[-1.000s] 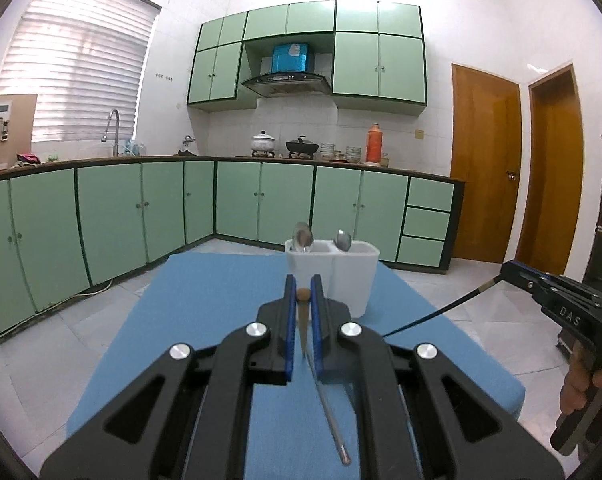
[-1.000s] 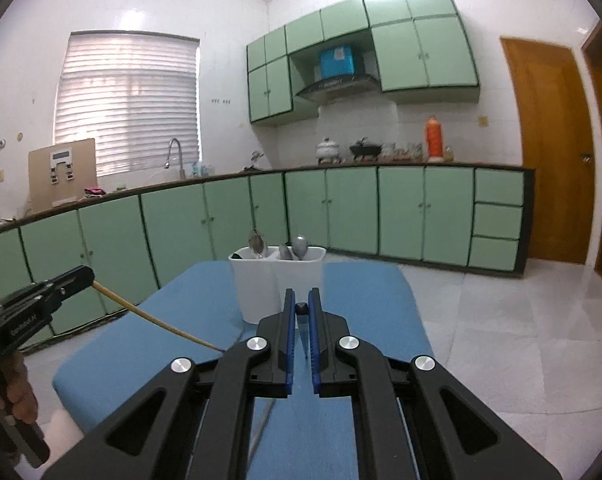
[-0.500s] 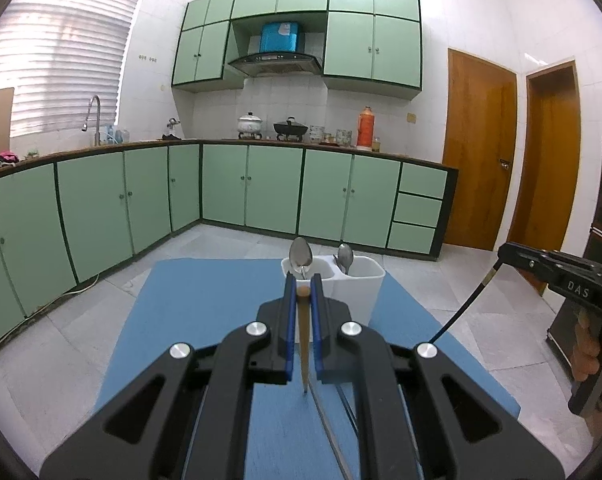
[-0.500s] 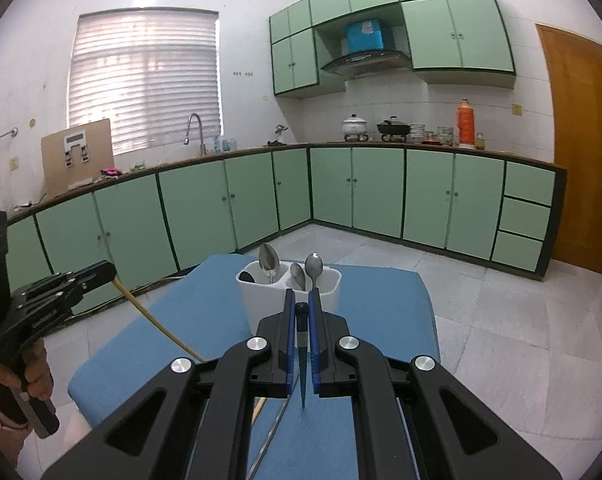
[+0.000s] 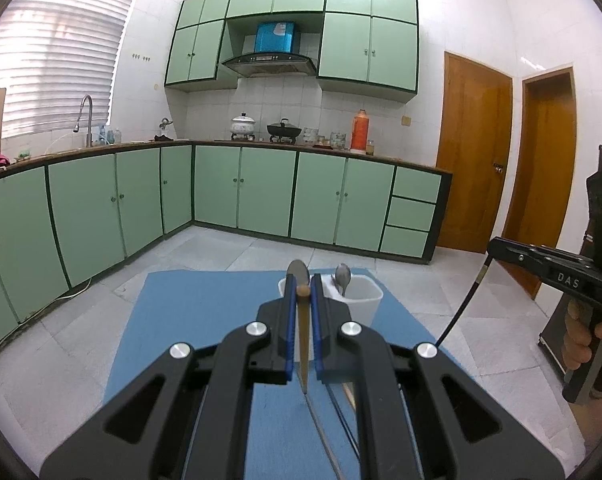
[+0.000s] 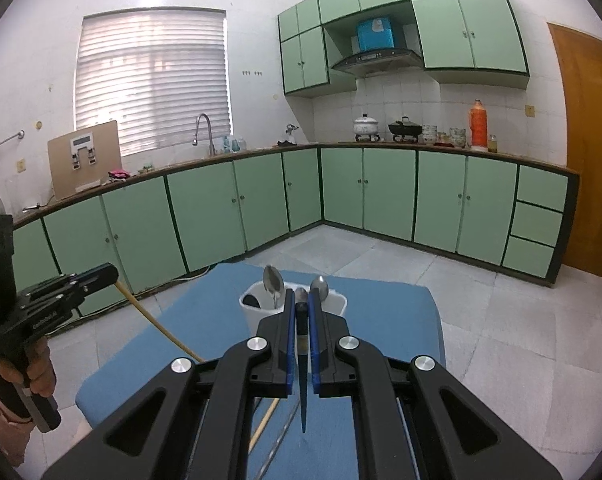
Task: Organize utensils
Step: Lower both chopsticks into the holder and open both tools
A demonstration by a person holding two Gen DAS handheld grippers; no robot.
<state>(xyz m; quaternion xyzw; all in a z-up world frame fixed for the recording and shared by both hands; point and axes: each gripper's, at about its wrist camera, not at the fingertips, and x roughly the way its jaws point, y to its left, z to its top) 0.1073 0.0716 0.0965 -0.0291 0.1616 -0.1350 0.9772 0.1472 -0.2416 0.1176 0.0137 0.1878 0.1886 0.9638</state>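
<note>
Two grips I hold | left gripper (image 5: 303,300) jaws clamped on wooden chopstick (image 5: 303,344); right gripper (image 6: 301,304) jaws clamped on dark chopstick (image 6: 302,380) | white holder (image 6: 339,307) with spoons (image 6: 273,280) mid-frame on blue desk (image 6: 393,304)

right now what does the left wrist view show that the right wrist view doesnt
Only the left wrist view: the right gripper from the side with its black chopstick, and a second wooden door. Only the right wrist view: the left gripper from the side with its wooden chopstick, and the cardboard panel on the counter. Both: the white utensil holder with spoons on the blue mat.
</note>
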